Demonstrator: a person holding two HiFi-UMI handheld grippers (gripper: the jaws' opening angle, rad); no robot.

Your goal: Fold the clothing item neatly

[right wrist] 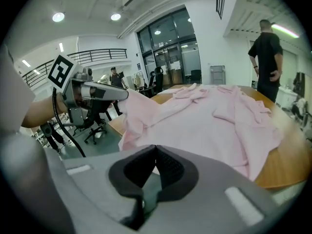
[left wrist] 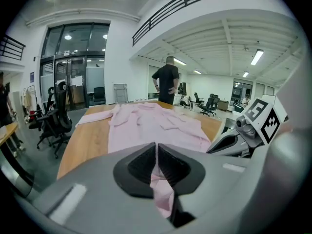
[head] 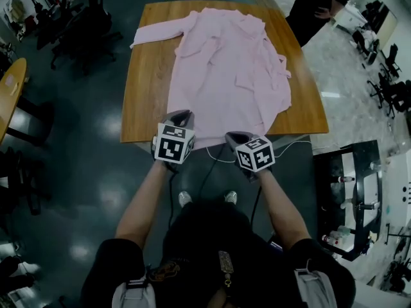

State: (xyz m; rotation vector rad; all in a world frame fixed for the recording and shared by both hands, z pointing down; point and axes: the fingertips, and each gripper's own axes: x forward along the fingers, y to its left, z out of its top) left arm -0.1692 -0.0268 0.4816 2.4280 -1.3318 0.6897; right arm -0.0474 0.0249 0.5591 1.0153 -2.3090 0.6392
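Unseen overhead: shirt hem (left wrist: 163,199) between left gripper (left wrist: 157,152) fingers

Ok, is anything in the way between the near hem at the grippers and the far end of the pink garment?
Nothing visible. The left gripper and right gripper both pinch the pink garment at its near hem. Ahead lie only its own rumpled folds and the bare wooden table.

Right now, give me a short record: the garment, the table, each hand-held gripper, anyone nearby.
surface: wooden table
item: pink garment, spread out across it, not yet folded
left hand-held gripper: shut on the pink garment's near edge
right hand-held gripper: shut on the same near edge
bystander: person in black, past the far corner
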